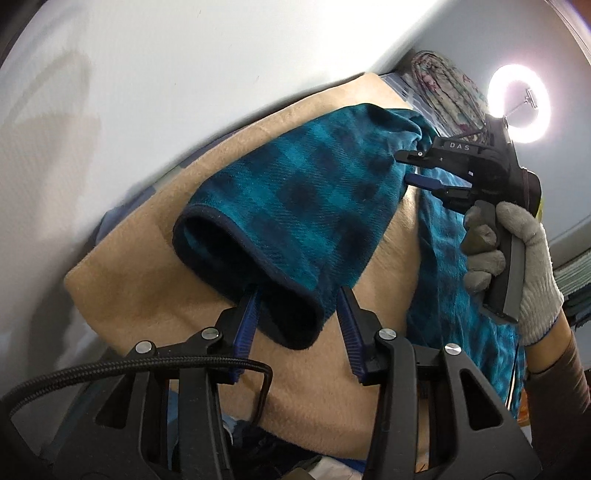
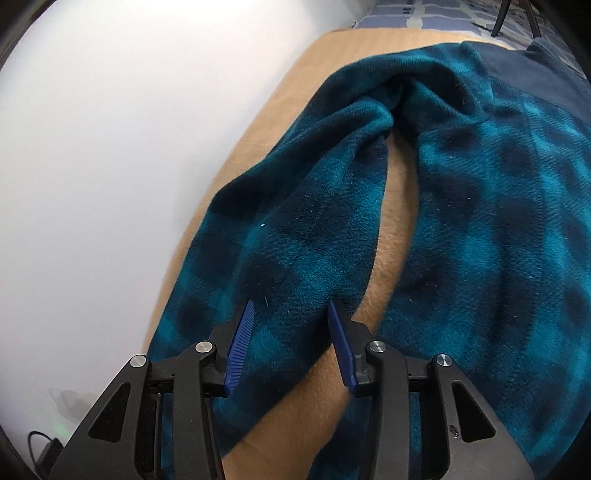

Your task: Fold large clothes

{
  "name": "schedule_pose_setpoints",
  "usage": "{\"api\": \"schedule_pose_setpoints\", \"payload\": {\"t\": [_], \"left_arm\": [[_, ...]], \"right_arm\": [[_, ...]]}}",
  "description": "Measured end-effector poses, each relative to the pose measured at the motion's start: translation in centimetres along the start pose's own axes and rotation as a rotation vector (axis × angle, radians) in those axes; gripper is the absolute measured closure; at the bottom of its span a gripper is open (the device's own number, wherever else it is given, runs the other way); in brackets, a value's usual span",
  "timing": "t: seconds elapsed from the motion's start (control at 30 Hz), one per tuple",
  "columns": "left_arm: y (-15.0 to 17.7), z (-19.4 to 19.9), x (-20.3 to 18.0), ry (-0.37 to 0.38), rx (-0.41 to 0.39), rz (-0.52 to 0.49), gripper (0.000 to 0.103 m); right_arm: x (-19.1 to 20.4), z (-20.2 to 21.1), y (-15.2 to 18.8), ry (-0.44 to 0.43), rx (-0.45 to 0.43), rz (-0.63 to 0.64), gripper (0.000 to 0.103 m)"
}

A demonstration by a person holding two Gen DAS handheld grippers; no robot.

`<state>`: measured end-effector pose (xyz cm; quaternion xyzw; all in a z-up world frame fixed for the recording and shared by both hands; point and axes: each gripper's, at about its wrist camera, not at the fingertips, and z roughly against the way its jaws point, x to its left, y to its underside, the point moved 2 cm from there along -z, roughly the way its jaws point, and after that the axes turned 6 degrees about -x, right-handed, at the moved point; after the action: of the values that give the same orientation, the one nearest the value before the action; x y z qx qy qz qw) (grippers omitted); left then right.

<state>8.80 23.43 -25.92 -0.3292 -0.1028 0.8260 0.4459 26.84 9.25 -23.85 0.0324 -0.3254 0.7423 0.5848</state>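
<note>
A teal and dark plaid fleece garment [image 2: 498,221] lies on a tan blanket [image 1: 147,280]. Its sleeve [image 1: 295,177] stretches toward me and ends in a dark-edged cuff [image 1: 258,280]. My left gripper [image 1: 297,304] stands open around that cuff; the left pad touches it and a small gap shows at the right pad. My right gripper [image 2: 290,314] is open with its fingertips [image 2: 245,317] down on the upper sleeve [image 2: 295,240], fabric lying between the jaws. In the left wrist view the right gripper [image 1: 404,168] sits at the sleeve's far end, held by a gloved hand [image 1: 532,251].
A white wall [image 1: 184,74] runs along the blanket's left edge. A bright ring light [image 1: 519,103] on tripod legs [image 2: 517,18] and a patterned cloth bundle [image 1: 443,85] stand beyond the blanket. A blue checked cover [image 2: 443,11] shows past the tan blanket [image 2: 295,424]. A cable and plug [image 2: 40,446] lie low left.
</note>
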Motion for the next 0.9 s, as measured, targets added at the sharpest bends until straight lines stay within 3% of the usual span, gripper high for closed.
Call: {"api": "schedule_pose_setpoints", "payload": {"t": [0.03,0.1,0.13,0.2,0.4,0.6,0.7,0.77,0.9], "left_arm": [[0.0,-0.1,0.1,-0.002,-0.002,0.003,0.067],[-0.1,-0.4,0.2,-0.009,-0.001,0.012,0.093],[-0.2,-0.4,0.2,-0.009,-0.006,0.017,0.098],[-0.2,0.0,0.1,-0.001,-0.033,0.019,0.1],[-0.4,2.5,-0.8,-0.016,-0.129,-0.056,0.1],[-0.3,2.9,-1.3,-0.012,-0.139,-0.092,0.101],[-0.1,3.1,-1.5,-0.011,-0.146,-0.103,0.101],[-0.1,3.3,-1.7,-0.017,-0.153,-0.121,0.101],[-0.1,3.4,-2.0,-0.024,-0.161,-0.133,0.101]], "right_arm": [[0.1,-0.7,-0.2,0.005,0.003,0.002,0.069],[0.3,-1.4,-0.4,0.012,0.01,0.006,0.075],[0.4,-1.8,-0.4,0.013,0.012,0.004,0.082],[0.2,-2.0,-0.4,0.002,0.021,-0.007,0.095],[-0.7,-1.4,-0.4,-0.035,0.015,-0.035,0.102],[-1.0,-0.6,-0.1,-0.065,-0.012,-0.046,0.101],[-0.8,-1.2,-0.8,-0.057,0.011,-0.069,0.087],[-0.5,-2.0,-1.0,-0.032,0.023,-0.076,0.086],[-0.5,-2.6,-1.6,-0.062,0.03,-0.158,0.084]]}}
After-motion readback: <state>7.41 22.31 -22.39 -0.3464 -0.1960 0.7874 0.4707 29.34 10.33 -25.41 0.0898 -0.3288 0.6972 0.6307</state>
